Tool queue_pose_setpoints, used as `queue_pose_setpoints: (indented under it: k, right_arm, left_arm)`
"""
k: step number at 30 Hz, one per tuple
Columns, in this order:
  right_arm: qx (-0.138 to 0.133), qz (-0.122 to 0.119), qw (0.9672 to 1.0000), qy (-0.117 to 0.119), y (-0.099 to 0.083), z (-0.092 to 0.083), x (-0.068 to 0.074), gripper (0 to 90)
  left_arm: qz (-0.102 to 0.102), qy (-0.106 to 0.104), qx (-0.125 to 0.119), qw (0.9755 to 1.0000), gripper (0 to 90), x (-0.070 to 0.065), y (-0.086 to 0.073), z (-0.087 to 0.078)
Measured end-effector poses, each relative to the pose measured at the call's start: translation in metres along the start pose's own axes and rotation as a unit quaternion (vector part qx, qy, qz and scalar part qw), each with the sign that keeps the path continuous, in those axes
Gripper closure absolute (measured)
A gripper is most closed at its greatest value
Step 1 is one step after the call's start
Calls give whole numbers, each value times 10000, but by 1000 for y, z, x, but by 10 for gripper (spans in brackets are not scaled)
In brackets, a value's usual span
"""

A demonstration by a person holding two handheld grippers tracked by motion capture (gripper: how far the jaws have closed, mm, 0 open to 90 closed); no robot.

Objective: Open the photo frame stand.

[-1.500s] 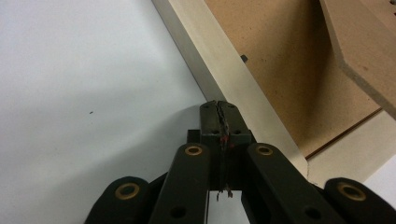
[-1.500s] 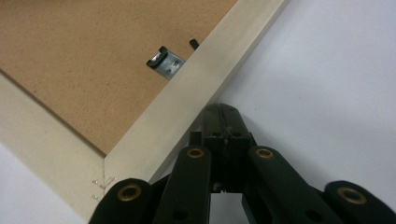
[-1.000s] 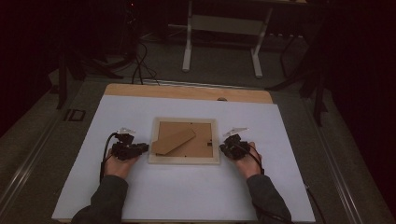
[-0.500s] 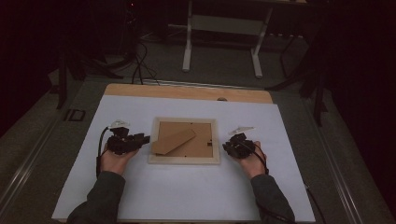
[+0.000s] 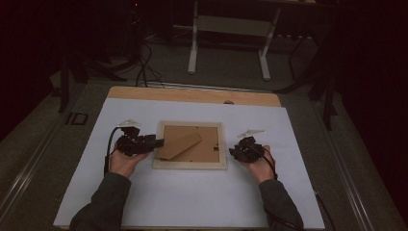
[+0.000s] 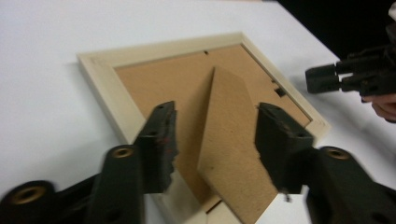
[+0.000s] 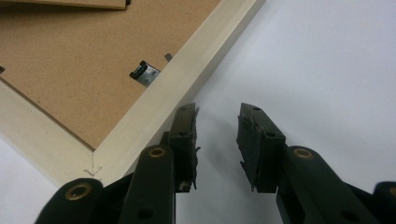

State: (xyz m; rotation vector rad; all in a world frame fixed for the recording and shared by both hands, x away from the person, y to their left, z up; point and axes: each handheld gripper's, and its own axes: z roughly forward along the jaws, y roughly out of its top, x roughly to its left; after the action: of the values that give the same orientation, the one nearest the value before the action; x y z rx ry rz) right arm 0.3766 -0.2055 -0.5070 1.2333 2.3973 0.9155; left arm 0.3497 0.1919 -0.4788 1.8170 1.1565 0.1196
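Picture frame (image 5: 190,145) lies face-down at mat centre, easel back up, ready for back work. My left gripper (image 5: 153,142), just opening, nothing between, hovers over left rail. My right gripper (image 5: 234,153), just opening, empty, beside right rail.

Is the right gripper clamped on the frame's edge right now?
No: in the right gripper view, the right gripper has its jaws apart over the white table sheet, beside the picture frame, nothing between them.

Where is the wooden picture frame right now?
In the high view the picture frame lies face down in the middle of the white table, between the left gripper and the right gripper, its brown stand flap on top.
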Motion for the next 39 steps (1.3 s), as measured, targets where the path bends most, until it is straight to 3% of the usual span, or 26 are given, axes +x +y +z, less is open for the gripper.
queue_pose_setpoints:
  k: [3,9,14,26,30,34,39]
  right_arm:
    - [-6,19,10000,17,0,0,0,664]
    - [-22,30,10000,40,0,0,0,660]
    - [-12,33,10000,53,0,0,0,660]
    - [-1,24,10000,95,1,3,2,657]
    - [0,31,9999,114,0,4,2,656]
    - [3,33,9999,112,0,5,2,654]
    - [19,6,10000,96,2,5,2,651]
  left_arm:
    - [1,-17,168,9999,409,-1,3,8]
    - [39,-88,345,9994,389,0,4,22]
    - [48,-167,635,9978,366,1,3,34]
    - [202,-470,954,9941,332,-8,2,51]
    - [281,-448,1009,9935,327,-12,2,56]
    - [425,-256,981,9939,354,-15,2,56]
    - [429,-167,1119,9927,375,-15,2,58]
